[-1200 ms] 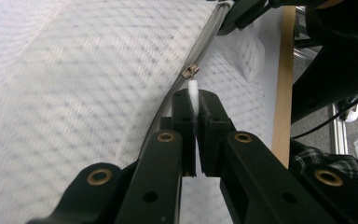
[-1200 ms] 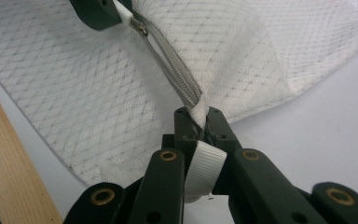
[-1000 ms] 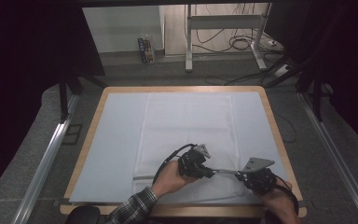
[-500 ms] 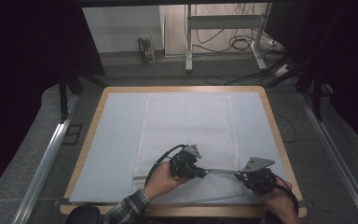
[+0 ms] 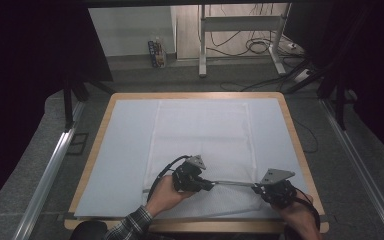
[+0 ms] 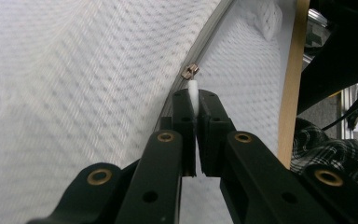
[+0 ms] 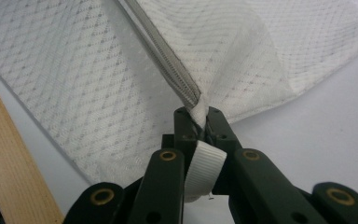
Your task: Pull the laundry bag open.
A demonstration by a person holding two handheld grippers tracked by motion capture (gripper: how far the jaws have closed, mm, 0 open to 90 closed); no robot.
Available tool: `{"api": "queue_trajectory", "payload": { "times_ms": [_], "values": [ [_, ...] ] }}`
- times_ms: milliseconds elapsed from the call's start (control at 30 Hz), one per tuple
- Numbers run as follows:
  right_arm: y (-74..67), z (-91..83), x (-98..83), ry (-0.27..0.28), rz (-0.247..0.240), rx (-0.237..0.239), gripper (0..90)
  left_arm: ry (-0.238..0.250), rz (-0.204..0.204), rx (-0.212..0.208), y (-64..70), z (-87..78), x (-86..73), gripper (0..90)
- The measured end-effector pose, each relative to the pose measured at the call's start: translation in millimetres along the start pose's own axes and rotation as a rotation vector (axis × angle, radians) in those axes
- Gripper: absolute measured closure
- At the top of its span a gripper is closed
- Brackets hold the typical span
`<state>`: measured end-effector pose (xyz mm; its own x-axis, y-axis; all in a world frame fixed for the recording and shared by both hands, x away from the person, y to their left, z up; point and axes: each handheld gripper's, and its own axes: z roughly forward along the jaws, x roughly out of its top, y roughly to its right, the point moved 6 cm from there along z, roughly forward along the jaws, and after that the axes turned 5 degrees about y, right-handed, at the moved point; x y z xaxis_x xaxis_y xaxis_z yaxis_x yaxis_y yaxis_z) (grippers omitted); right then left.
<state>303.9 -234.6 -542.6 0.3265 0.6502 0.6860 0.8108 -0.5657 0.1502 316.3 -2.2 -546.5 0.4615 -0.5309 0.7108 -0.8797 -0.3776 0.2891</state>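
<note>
A white mesh zip bag lies flat on the table. My left gripper is at its near edge, shut on the white pull tab of the metal zipper slider. The grey zipper runs taut from there to my right gripper. In the right gripper view my right gripper is shut on the bag's corner at the zipper's end, with a ribbed white tab hanging between the jaws. In the left gripper view my left gripper points along the zipper tape.
The table has a pale blue top inside a wooden rim. The rim passes close to my left gripper, beside a plaid sleeve. Beyond the far edge are metal frame legs and cables.
My left gripper has slid left along the bag's near edge, away from the right gripper, so the zipper stretch between them is longer. The right gripper has stayed put.
</note>
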Motion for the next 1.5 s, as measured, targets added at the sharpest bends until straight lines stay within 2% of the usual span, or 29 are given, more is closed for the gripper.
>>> {"api": "queue_trajectory", "payload": {
  "times_ms": [167, 433, 1500],
  "values": [
    [-0.4, 0.2, 0.2, 0.0, 0.001, -0.001, 84.8, 0.011, -0.008, -0.002, 0.2, -5.6, -3.9, 87.5],
    [-1.0, 0.1, 0.7, 0.003, -0.001, 0.003, 84.7, 0.017, -0.011, 0.018, -0.9, -12.0, -7.5, 87.5],
    [0.0, 0.1, -0.1, 0.0, 0.004, -0.003, 84.8, 0.039, -0.078, 0.076, -14.7, -42.2, -33.4, 87.5]
  ]
}}
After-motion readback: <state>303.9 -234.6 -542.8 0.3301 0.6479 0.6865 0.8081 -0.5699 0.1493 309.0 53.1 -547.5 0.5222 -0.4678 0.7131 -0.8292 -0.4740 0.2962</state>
